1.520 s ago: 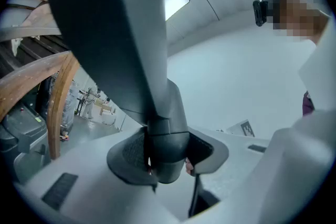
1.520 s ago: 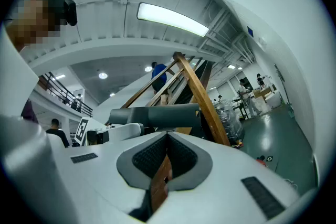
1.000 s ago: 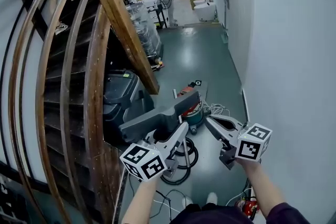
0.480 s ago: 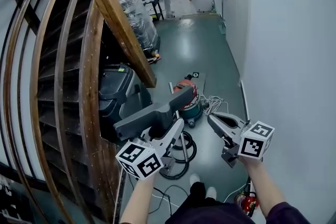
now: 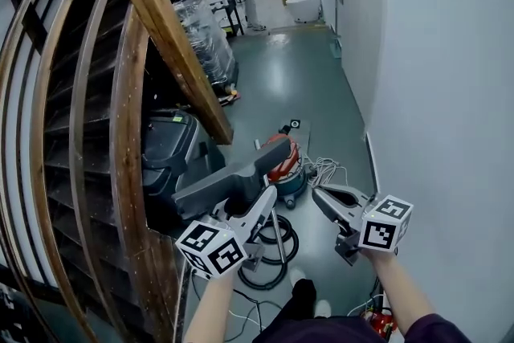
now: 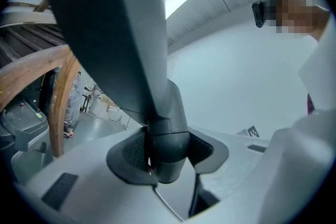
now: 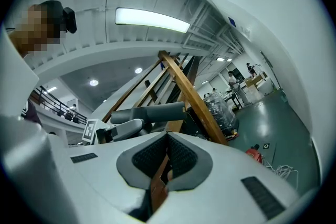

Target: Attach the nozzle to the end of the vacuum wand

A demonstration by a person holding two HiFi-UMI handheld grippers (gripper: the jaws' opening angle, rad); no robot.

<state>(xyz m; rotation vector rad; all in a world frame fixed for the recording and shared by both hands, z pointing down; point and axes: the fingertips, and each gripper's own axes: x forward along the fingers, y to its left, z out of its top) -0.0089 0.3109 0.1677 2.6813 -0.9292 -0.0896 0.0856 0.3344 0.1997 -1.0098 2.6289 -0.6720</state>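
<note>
- Left gripper (image 5: pixel 259 198): jaws stand fairly wide and clamp the round neck of the dark grey, long flat plastic floor nozzle (image 5: pixel 233 181). In the left gripper view the textured pads (image 6: pixel 131 152) press the neck from both sides, and the nozzle head (image 6: pixel 121 34) rises up-left across the frame.
- Nozzle position: held in the air in front of the person, above the floor, head slanting from lower left to upper right, just in front of the red canister vacuum (image 5: pixel 285 165).
- Right gripper (image 5: pixel 319 197): jaws fully together with nothing between them; in the right gripper view the pads (image 7: pixel 178 157) meet. It is held to the right of the nozzle, apart from it.
- Right gripper view also shows the nozzle (image 7: pixel 152 112) lying level.
- Coiled black hose (image 5: pixel 273 253) lies on the grey-green floor (image 5: pixel 297 84) below the grippers.
- Brown wooden stair railing (image 5: pixel 161 20) on the left, plain white wall (image 5: pixel 450 92) on the right.
</note>
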